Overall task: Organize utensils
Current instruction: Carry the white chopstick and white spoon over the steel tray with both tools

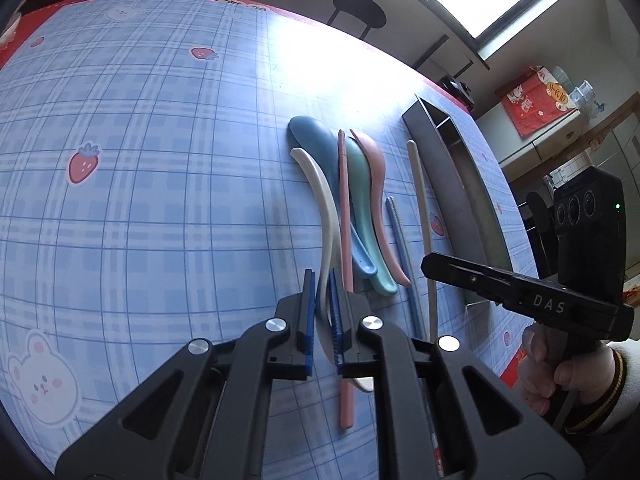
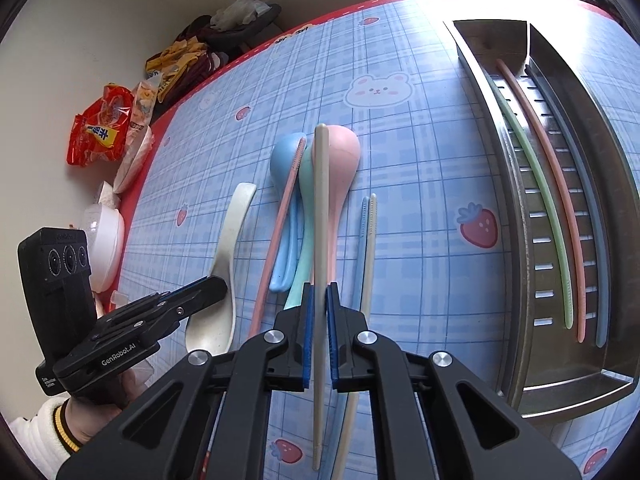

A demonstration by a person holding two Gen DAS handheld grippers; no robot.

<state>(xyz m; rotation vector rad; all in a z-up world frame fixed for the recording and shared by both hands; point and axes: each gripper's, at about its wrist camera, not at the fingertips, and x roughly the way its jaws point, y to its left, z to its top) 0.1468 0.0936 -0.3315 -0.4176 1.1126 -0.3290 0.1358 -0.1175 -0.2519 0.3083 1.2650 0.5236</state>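
- The table, under a blue plaid cloth with bears and strawberries and a red border, carries everything.
- A long steel tray lies along one edge of the table; a green chopstick, a pink chopstick and a grey-blue one lie lengthwise in it.
- Toward the middle of the table, beside the tray, spoons lie bunched: a blue spoon, a teal spoon and a pink spoon, touching.
- A white spoon lies beside them, its handle pinched in the left gripper.
- The right gripper is clamped on a beige chopstick, which crosses above the pink spoon.
- A blue and a beige chopstick lie paired between the spoons and the tray.
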